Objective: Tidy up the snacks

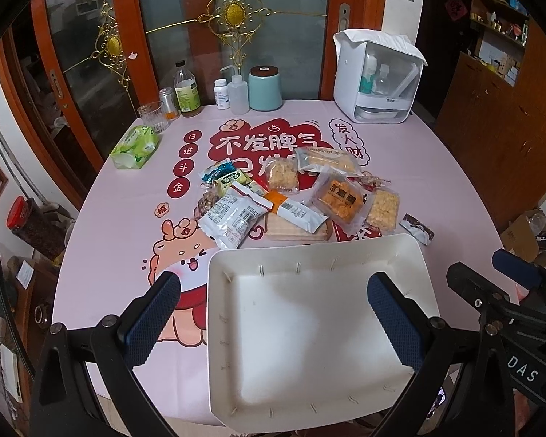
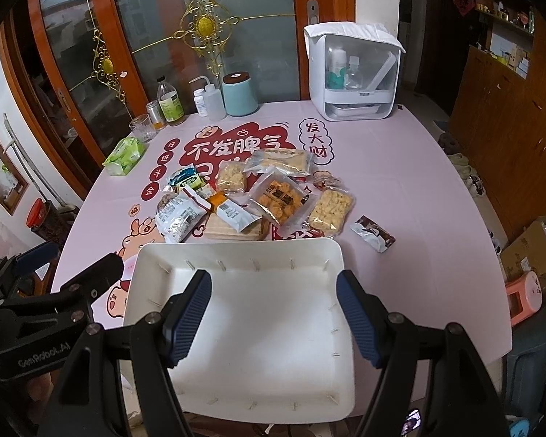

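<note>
A pile of snack packets [image 1: 295, 193] lies mid-table, also in the right wrist view [image 2: 251, 196]. A dark brown and white packet [image 1: 416, 228] lies apart at the right, also seen from the right wrist [image 2: 373, 237]. An empty white tray [image 1: 309, 335] sits at the near edge, also in the right wrist view [image 2: 244, 327]. My left gripper [image 1: 273, 309] is open and empty above the tray's left part. My right gripper [image 2: 273, 309] is open and empty above the tray's middle.
At the table's back stand a glass [image 1: 153, 116], a can [image 1: 167, 103], bottles [image 1: 186, 89], a teal jar [image 1: 265, 87] and a white dispenser box [image 1: 376, 76]. A green tissue pack [image 1: 134, 145] lies back left. Cardboard boxes [image 2: 527, 251] sit on the floor at right.
</note>
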